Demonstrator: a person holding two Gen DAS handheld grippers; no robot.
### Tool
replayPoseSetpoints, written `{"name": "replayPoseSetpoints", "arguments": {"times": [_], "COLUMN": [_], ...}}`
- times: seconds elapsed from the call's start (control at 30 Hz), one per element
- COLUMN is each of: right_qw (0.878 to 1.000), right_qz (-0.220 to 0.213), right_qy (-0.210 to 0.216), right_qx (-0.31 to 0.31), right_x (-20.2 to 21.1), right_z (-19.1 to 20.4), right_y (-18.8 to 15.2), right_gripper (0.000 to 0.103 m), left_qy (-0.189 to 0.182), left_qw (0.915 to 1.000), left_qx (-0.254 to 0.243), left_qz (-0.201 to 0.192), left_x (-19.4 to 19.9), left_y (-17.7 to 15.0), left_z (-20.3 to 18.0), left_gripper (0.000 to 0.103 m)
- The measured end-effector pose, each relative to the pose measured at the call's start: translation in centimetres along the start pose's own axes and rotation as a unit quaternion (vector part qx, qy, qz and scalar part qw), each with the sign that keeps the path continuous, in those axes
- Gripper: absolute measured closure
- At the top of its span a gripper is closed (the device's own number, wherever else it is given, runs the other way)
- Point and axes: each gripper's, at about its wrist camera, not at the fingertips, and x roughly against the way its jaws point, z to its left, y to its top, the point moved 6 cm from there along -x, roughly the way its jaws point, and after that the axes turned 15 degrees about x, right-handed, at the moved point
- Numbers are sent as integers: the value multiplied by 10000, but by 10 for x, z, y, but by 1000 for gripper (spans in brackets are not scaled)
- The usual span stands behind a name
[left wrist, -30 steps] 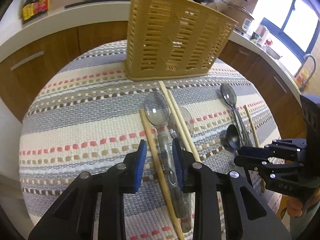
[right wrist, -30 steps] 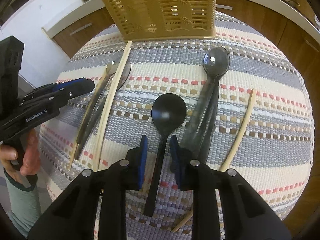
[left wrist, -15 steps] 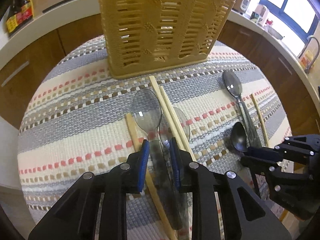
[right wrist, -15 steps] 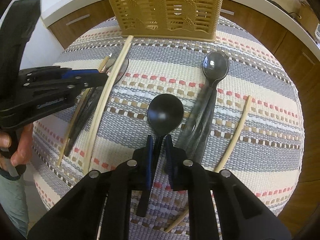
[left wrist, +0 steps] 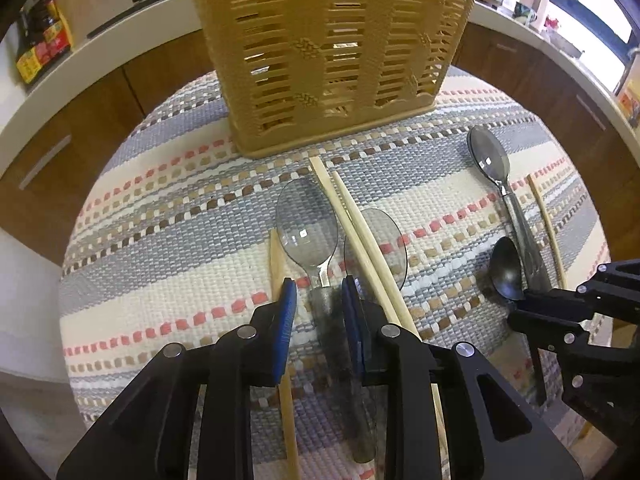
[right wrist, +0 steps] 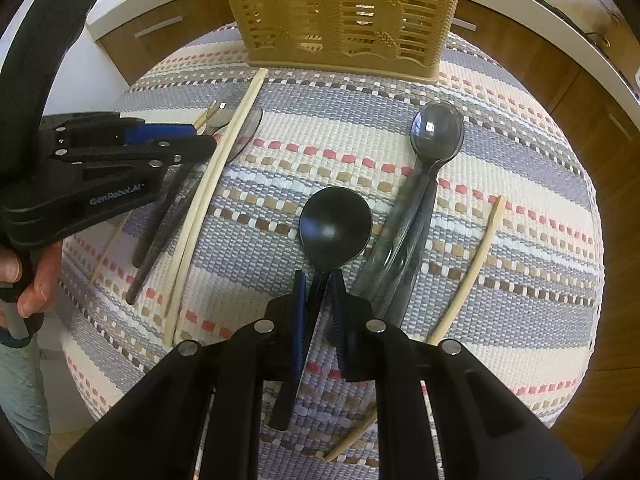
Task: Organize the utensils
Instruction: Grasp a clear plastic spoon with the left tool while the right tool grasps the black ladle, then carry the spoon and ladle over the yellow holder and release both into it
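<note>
A tan slotted utensil basket stands at the far side of the round woven mat. My left gripper straddles the handle of a clear grey spoon, jaws narrow around it, whether they clamp it is unclear. A second clear spoon and a pair of chopsticks lie beside it. My right gripper is shut on the handle of the black spoon, which lies on the mat. The basket also shows in the right wrist view.
A smoky grey spoon and a single chopstick lie right of the black spoon. Another chopstick lies left of my left gripper. Wooden cabinets and a white counter ring the table. Sauce bottles stand far left.
Both grippers moved forward toward the basket. The right jaws closed onto the black spoon's handle. The left jaws narrowed around the clear spoon's handle.
</note>
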Motion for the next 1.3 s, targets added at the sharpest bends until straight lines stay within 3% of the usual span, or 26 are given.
{"name": "replayPoseSetpoints", "arguments": {"times": [0.07, 0.13, 0.27, 0.33, 0.57, 0.67, 0.87, 1.17, 1.3], "right_qw": [9999, 9998, 9997, 9988, 9952, 9904, 9733, 9376, 9254], "right_qz": [83, 122, 82, -84, -874, -1357, -2295, -3456, -3749], "right_qy": [75, 139, 240, 464, 433, 274, -21, -170, -166], "right_qx": [-37, -44, -69, -156, -57, 31, 10, -339, -533], "right_x": [-2, -5, -6, -3, 35, 62, 111, 167, 173], "right_z": [1, -3, -7, -7, -9, -13, -33, -81, -109], "right_y": [5, 6, 8, 8, 19, 32, 57, 115, 137], "right_gripper": [92, 92, 98, 98, 98, 98, 98, 98, 98], "left_qy": [88, 204, 201, 62, -519, -756, -1252, -1916, -1914], "left_qw": [10000, 9997, 9996, 9994, 9919, 9835, 9557, 9104, 9005], "left_qx": [-40, -138, -81, -17, 343, 390, 565, 969, 1129], "left_qz": [-6, -61, -157, -330, -1105, -1598, -2603, -3537, -3739], "left_x": [0, 1, 3, 10, 66, 99, 160, 207, 202], "left_y": [1, -1, -5, -9, -5, 2, 30, 97, 127], "left_z": [-2, -5, -6, -7, -1, -3, -7, -15, -15], "left_gripper": [81, 92, 93, 93, 93, 93, 93, 93, 93]}}
